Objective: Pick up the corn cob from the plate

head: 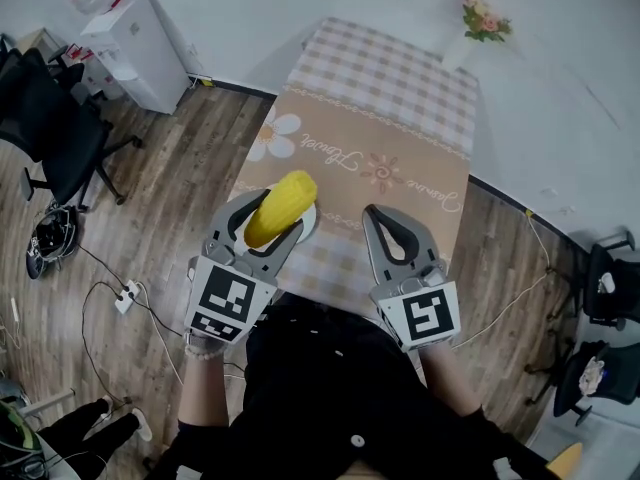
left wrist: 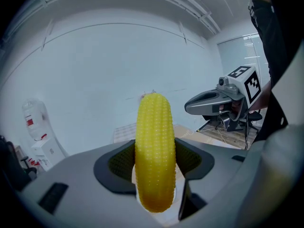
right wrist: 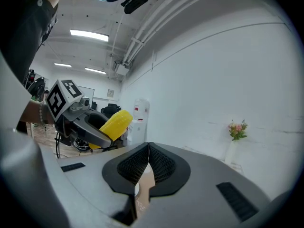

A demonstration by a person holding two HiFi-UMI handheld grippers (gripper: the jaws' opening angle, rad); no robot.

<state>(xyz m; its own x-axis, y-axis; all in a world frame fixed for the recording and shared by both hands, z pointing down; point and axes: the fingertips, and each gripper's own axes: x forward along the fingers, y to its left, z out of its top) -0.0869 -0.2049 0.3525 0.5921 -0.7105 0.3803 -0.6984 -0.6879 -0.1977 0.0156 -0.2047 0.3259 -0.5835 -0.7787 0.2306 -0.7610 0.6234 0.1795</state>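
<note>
Left tongs (left wrist: 155,161) grip corn cob (left wrist: 153,127) over plate (head: 311,218).

Grey left gripper (left wrist: 154,161), jaws clamped on an upright yellow corn cob (left wrist: 154,146); grey right gripper (left wrist: 192,106) hovers beyond at right, before a white wall (left wrist: 95,70).

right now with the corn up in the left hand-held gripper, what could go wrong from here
1. The corn cob is round, and the left hand-held gripper clamps only part of its length, so it could pivot or slip out.
2. It hangs over the plate near the table edge, so a drop might bounce to the floor.
3. The right hand-held gripper is shut and empty, giving no backup.
</note>
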